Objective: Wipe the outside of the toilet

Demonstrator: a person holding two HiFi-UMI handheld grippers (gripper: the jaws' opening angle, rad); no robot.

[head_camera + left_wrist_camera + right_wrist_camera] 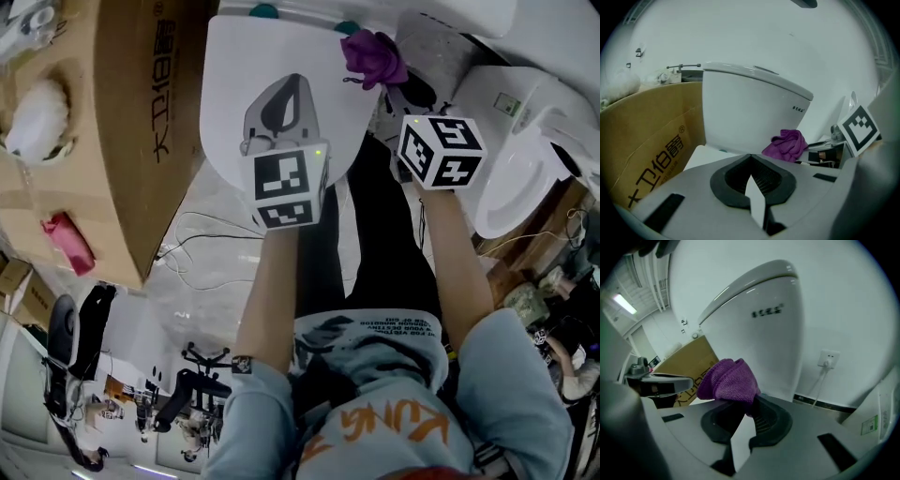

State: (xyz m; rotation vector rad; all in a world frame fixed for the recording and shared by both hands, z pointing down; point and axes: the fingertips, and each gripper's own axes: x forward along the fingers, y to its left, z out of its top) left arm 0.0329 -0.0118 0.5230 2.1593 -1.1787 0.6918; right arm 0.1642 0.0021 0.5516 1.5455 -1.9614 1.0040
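As the head view looks steeply down, the person stands over the toilet (230, 84), and the left gripper (292, 89) hangs over its closed lid. The right gripper (392, 82) is just beside it, near the lid's back edge, with a purple cloth (373, 54) bunched at its tip. A box (122, 112) stands just left of the toilet, and a second toilet (525, 159) lies off to the right.

In the left gripper view, the jaws are pressed together with nothing between them and point at the tank's front. The cloth shows low and to the right.

In the right gripper view, the jaws are clamped on a fold of the cloth, and the rest bulges above them. It is close to the tank's side, though contact cannot be told. A socket (828, 359) sits on the wall behind.

The cloth looks soft, light and floppy, so a pinch on a thick fold, as here, should hold it. The loose part will likely flatten and drag when pressed. The toilet's glazed surface is probably hard, smooth and slippery. It is heavy and fixed, so it needs no grip, only steady pressure along its curves.
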